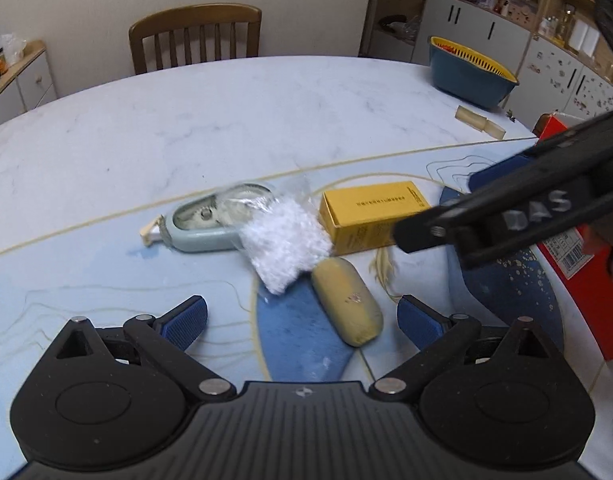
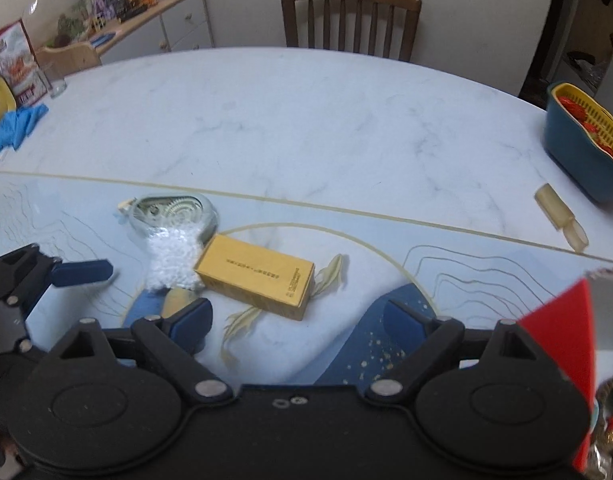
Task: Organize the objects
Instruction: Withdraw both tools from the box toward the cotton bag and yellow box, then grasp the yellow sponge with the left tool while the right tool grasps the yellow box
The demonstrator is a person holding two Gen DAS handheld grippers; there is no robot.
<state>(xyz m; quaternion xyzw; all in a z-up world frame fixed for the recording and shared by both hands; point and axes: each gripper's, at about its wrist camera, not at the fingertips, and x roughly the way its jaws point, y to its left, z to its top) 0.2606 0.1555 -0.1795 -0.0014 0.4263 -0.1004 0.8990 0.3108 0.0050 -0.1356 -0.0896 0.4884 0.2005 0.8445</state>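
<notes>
A yellow box (image 1: pixel 370 214) (image 2: pixel 256 276) lies on the blue-patterned mat (image 1: pixel 106 280), next to a clear bag of white granules (image 1: pixel 286 242) (image 2: pixel 172 256), a pale green correction-tape dispenser (image 1: pixel 210 220) (image 2: pixel 174 210) and a tan oblong case (image 1: pixel 346 300) (image 2: pixel 178 300). My left gripper (image 1: pixel 302 322) is open and empty, just in front of the tan case. My right gripper (image 2: pixel 298 322) is open and empty, just in front of the yellow box; its body shows at the right of the left wrist view (image 1: pixel 506 220). The left gripper shows at the left of the right wrist view (image 2: pixel 82 272).
A blue basin with a yellow strainer (image 1: pixel 470 72) (image 2: pixel 582 144) stands far right, with a cream tube (image 1: pixel 480 122) (image 2: pixel 560 214) beside it. A red box (image 1: pixel 578 272) (image 2: pixel 562 340) sits at the right. A blue cloth (image 2: pixel 16 124) and a wooden chair (image 1: pixel 194 36) (image 2: pixel 350 16) are beyond.
</notes>
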